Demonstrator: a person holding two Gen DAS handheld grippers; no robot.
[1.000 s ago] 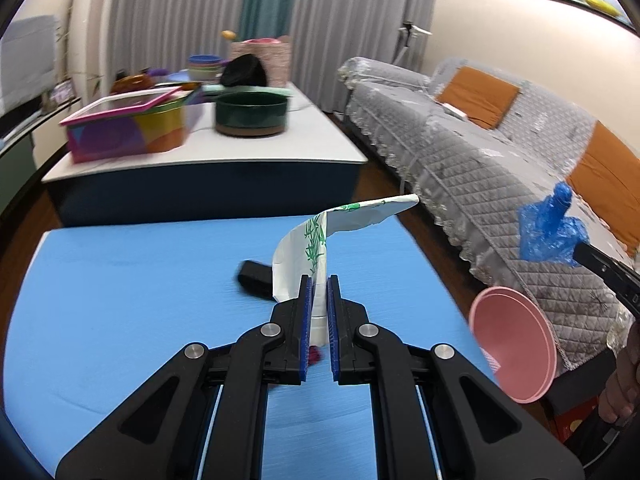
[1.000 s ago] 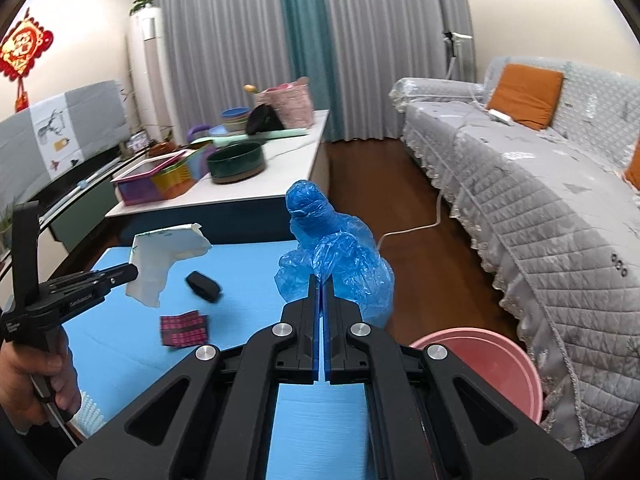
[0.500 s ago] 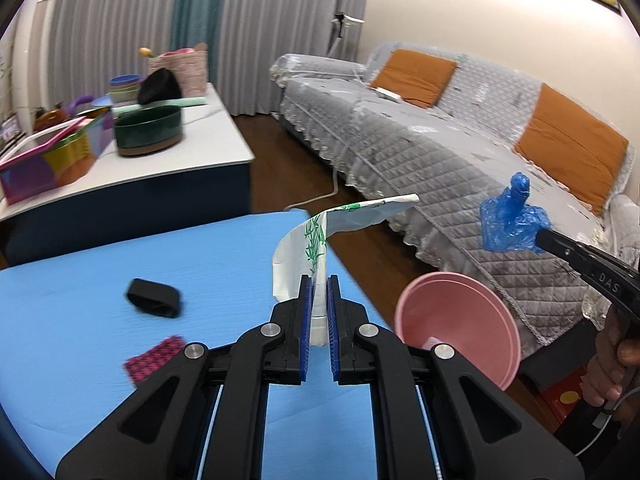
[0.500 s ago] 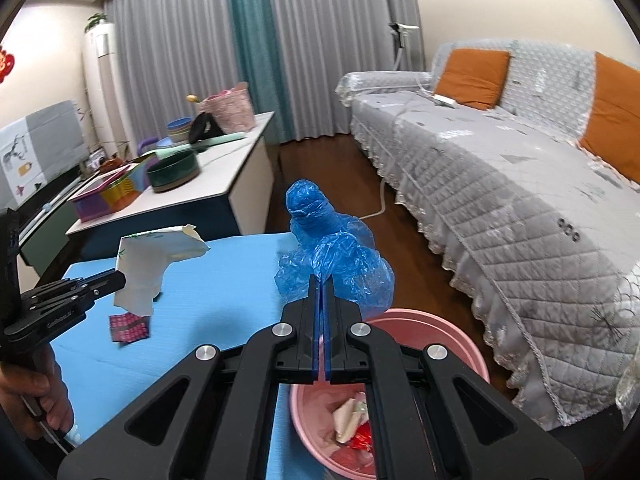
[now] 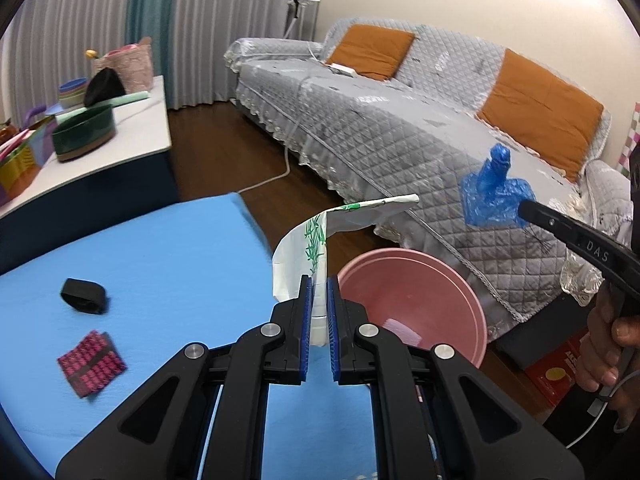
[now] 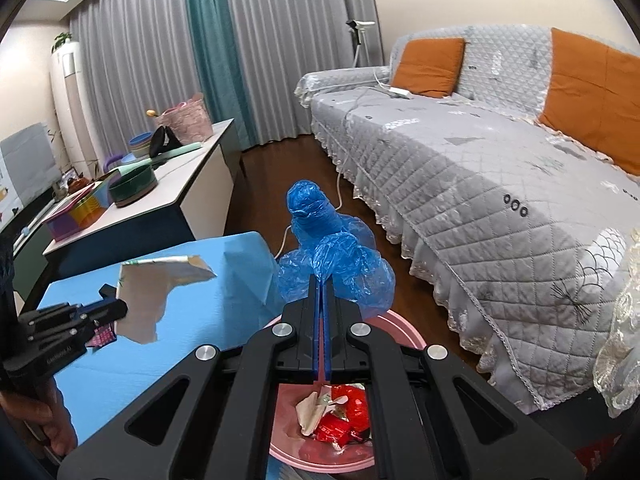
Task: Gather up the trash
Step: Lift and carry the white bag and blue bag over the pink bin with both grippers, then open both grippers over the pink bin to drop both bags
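My left gripper (image 5: 317,304) is shut on a white wrapper with green print (image 5: 320,236), held above the right edge of the blue table (image 5: 160,248), next to the pink bin (image 5: 412,304). The wrapper also shows in the right wrist view (image 6: 152,292). My right gripper (image 6: 323,300) is shut on a crumpled blue plastic bag (image 6: 332,256), held over the pink bin (image 6: 396,328), which holds red and white trash (image 6: 336,416). The bag shows in the left wrist view (image 5: 492,196) too. A black band (image 5: 83,295) and a pink patterned packet (image 5: 91,363) lie on the table.
A grey quilted sofa (image 6: 500,184) with orange cushions runs along the right. A white low table (image 5: 100,148) with a green bowl (image 5: 84,132) and boxes stands behind. A white cable (image 5: 272,176) lies on the wood floor between them.
Both grippers have swung right toward the pink bin. The right gripper with the blue bag now hangs over the bin, and the left with the wrapper is beside it.
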